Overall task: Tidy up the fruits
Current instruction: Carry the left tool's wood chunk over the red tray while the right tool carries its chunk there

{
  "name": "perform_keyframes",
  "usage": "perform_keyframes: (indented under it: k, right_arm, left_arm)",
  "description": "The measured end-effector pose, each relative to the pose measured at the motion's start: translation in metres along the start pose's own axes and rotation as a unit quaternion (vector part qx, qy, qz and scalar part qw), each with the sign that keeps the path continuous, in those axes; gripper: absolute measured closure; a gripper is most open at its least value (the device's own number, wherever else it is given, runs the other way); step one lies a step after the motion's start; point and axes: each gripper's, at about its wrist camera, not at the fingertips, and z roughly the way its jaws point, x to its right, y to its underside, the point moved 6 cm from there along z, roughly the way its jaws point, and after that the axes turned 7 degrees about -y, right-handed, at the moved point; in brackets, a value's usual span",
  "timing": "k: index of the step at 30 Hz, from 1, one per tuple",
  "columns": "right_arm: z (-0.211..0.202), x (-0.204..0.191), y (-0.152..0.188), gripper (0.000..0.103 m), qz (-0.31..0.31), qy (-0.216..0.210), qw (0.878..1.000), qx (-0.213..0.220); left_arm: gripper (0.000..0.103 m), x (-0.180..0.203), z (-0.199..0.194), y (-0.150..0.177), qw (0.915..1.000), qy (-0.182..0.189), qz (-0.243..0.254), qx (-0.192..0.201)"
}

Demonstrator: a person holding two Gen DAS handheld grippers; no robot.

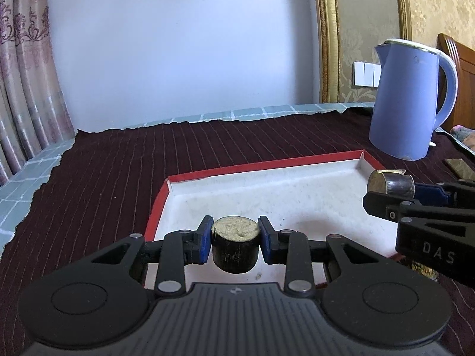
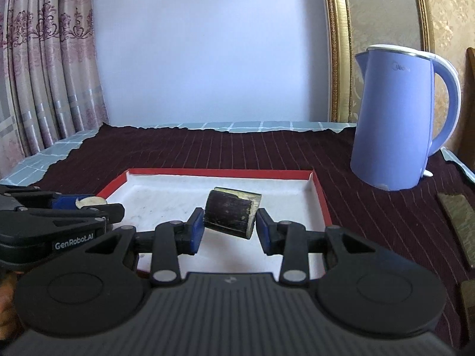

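My left gripper [image 1: 235,238] is shut on a short dark-skinned cane piece [image 1: 234,247]. The piece stands upright with its pale cut end on top, above the near part of a white tray with a red rim [image 1: 267,163]. My right gripper [image 2: 229,222] is shut on a second dark cane piece [image 2: 230,212], which is tilted on its side over the tray [image 2: 219,173]. The left wrist view shows the right gripper [image 1: 386,195] at the right edge with its piece [image 1: 392,182]. The right wrist view shows the left gripper [image 2: 95,204] at the left, only the pale end of its piece [image 2: 89,202] visible.
A tall blue electric kettle [image 1: 406,98] [image 2: 394,118] stands behind the tray at the right on a dark striped cloth [image 1: 118,163]. Flat dark items [image 2: 457,222] lie at the right edge. A curtain hangs at the left and a wall stands behind the table.
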Motion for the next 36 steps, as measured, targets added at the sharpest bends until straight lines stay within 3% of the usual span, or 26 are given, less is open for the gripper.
perform_keyframes:
  k: [36]
  right_arm:
    - [0.065,0.028,-0.02,0.068,-0.012,0.026,0.999,-0.042]
  left_arm:
    - [0.071,0.016,0.094,-0.022,0.997,-0.03,0.01,-0.07]
